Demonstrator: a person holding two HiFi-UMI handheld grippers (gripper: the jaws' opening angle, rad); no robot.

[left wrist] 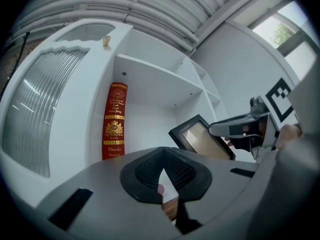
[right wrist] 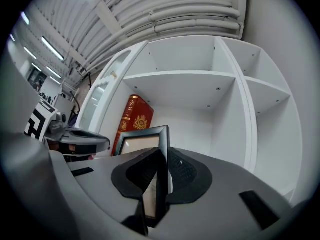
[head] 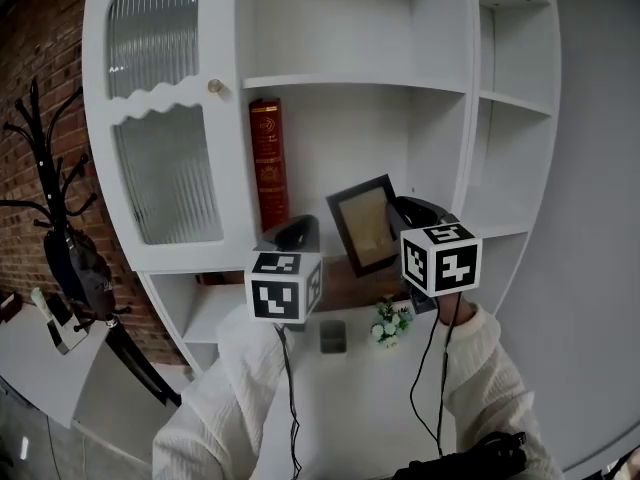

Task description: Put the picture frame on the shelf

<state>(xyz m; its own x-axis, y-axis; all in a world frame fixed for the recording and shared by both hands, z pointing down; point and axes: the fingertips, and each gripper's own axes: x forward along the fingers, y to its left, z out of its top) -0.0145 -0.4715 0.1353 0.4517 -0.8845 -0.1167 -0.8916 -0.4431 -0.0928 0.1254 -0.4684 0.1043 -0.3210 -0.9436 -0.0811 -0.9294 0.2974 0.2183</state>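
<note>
The picture frame (head: 365, 226) is dark with a pale insert. It hangs tilted in front of the white shelf unit's (head: 350, 82) middle compartment, right of an upright red book (head: 268, 163). My right gripper (head: 408, 214) is shut on the frame's right edge. In the right gripper view the frame (right wrist: 146, 143) stands edge-on between the jaws of the right gripper (right wrist: 159, 180). My left gripper (head: 297, 233) floats just left of the frame, shut with nothing in it (left wrist: 162, 178). The left gripper view shows the frame (left wrist: 202, 139), the book (left wrist: 115, 121) and the right gripper (left wrist: 240, 129).
A ribbed-glass cabinet door (head: 165, 168) closes the unit's left side. Open compartments (head: 515, 158) lie to the right. Below, a small flower pot (head: 390, 323) and a grey object (head: 333, 337) sit on the white lower surface. A black coat rack (head: 50, 203) stands by the brick wall (head: 40, 38).
</note>
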